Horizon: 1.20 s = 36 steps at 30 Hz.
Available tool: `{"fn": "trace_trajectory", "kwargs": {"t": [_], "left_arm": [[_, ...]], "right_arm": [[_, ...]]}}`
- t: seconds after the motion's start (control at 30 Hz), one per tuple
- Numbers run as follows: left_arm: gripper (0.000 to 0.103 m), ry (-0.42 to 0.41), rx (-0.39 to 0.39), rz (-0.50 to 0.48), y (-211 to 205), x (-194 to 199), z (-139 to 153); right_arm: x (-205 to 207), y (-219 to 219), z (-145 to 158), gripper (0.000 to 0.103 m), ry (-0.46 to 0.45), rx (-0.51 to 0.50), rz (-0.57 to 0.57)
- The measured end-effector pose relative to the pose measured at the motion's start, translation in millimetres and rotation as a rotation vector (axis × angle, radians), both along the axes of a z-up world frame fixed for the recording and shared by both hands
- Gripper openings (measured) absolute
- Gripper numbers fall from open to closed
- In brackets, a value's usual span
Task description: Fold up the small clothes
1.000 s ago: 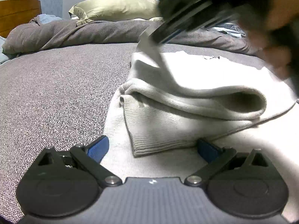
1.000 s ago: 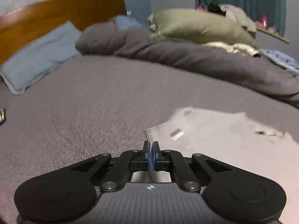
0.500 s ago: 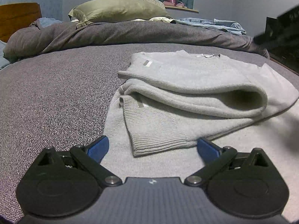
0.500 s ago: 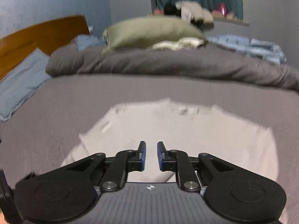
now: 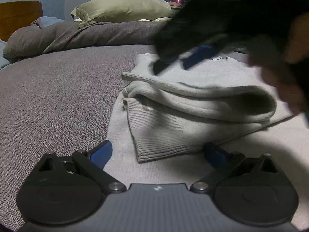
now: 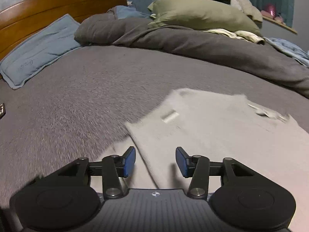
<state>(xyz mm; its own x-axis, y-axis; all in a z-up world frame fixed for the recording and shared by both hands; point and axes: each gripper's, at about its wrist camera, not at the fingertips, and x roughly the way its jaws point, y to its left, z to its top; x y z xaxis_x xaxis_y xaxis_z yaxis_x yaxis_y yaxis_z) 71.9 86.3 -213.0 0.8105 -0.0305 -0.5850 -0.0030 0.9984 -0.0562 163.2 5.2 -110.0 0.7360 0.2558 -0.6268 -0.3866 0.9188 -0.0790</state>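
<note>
Both grippers are held apart-jawed over the pale sweater (image 5: 193,104).

Right gripper (image 6: 155,162) is opening, nothing clamped; left gripper (image 5: 157,152) grips nothing; one fold is laid, more seem needed.

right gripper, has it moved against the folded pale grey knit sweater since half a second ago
Yes: the right gripper swung in from the right, now above the folded pale grey knit sweater, jaws opening.

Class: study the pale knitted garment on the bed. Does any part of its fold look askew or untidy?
Yes. On the pale sweater, the folded-over layer bulges into an open loop at its right end instead of lying flat, and the ribbed hem beneath sticks out at a slant.
</note>
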Motion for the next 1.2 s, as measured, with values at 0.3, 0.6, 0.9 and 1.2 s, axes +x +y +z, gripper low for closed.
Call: {"fn": "trace_trajectory", "kwargs": {"t": [0.3,0.6,0.9,1.2], "left_arm": [[0.103,0.002,-0.017,-0.005,3,1,-1],[0.103,0.004,-0.02,-0.005,3,1,-1],[0.103,0.003,-0.004,-0.003,2,3,1],[0.103,0.003,0.007,-0.004,-2,2,-1]], "right_arm": [[33,54,-20,0.052,0.0,-0.066,0.024],[20,52,-12,0.005,-0.036,-0.094,0.027],[-22,-29,56,0.005,-0.13,0.047,-0.052],[-84,-163,101,0.005,-0.179,0.098,-0.201]]}}
